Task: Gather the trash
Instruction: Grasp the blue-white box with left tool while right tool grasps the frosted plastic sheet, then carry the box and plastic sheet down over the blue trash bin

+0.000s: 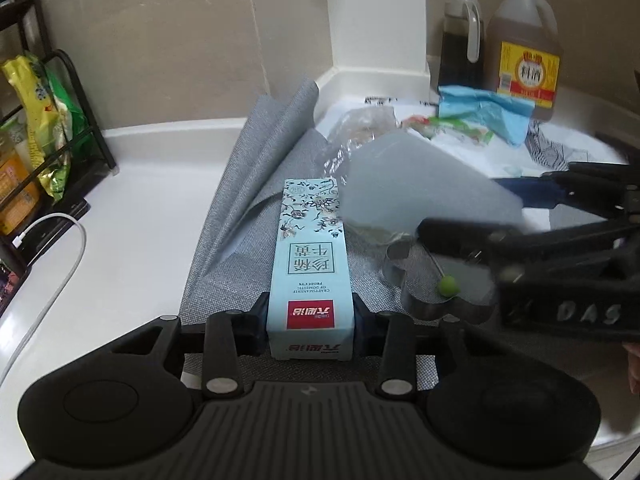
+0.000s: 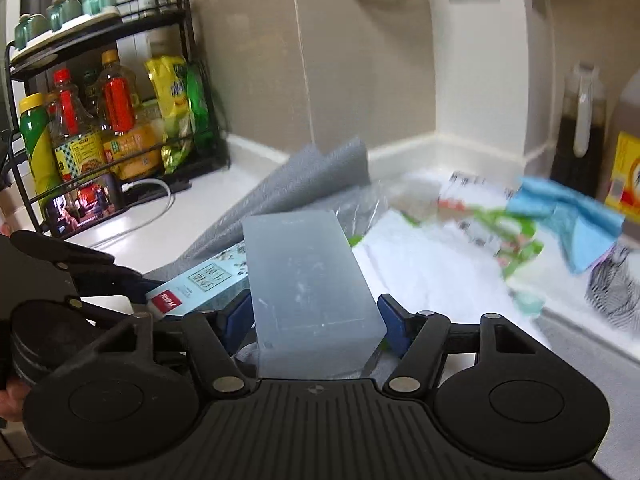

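With the left gripper clamped on the blue carton and the right gripper clamped on the frosted box, lift both straight, keeping grips square.

Smooth, glossy white worktop, faintly reflective toward its back edge. Grey woven cloth mat, coarse and matt, one end curled up. Printed light-blue cardboard carton, satin finish. Frosted translucent plastic box, matt and lightly scuffed. Shiny metal cutter ring, mirror-like on its wall. Clear crinkled plastic film, glossy. Crumpled blue sheet, material unclear. Amber plastic jug with glossy paper label. Black wire rack, painted metal. Matt black ribbed plastic on gripper bodies.
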### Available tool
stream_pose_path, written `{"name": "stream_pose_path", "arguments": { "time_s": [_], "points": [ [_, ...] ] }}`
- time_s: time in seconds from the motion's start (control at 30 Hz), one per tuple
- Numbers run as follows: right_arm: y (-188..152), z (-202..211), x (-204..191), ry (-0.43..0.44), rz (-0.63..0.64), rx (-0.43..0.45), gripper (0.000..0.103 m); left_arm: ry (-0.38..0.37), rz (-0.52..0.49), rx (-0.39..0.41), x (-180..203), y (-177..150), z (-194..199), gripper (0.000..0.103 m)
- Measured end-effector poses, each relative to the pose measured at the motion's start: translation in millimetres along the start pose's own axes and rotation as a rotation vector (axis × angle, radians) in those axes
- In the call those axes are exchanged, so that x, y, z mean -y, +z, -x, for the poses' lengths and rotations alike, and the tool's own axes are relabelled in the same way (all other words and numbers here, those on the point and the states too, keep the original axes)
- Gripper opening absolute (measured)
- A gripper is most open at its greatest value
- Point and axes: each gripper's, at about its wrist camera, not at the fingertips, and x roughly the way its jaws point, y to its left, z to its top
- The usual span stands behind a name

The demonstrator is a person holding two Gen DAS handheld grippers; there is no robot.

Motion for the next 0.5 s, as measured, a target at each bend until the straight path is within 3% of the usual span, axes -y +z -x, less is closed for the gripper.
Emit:
{"name": "stream_pose_path", "arguments": {
  "time_s": [0.23, 0.5],
  "points": [
    [4.9, 34.7, 10.6, -0.083, -0.02, 0.122, 0.067, 0.012, 0.077, 0.02, -16.3, -8.3, 20.2, 0.043],
    [-6.7, 67.4, 18.1, -0.115, -0.056, 0.135, 0.067, 0.005, 0.143, 0.069, -28.4, -21.6, 63.2, 0.043]
  ]
}}
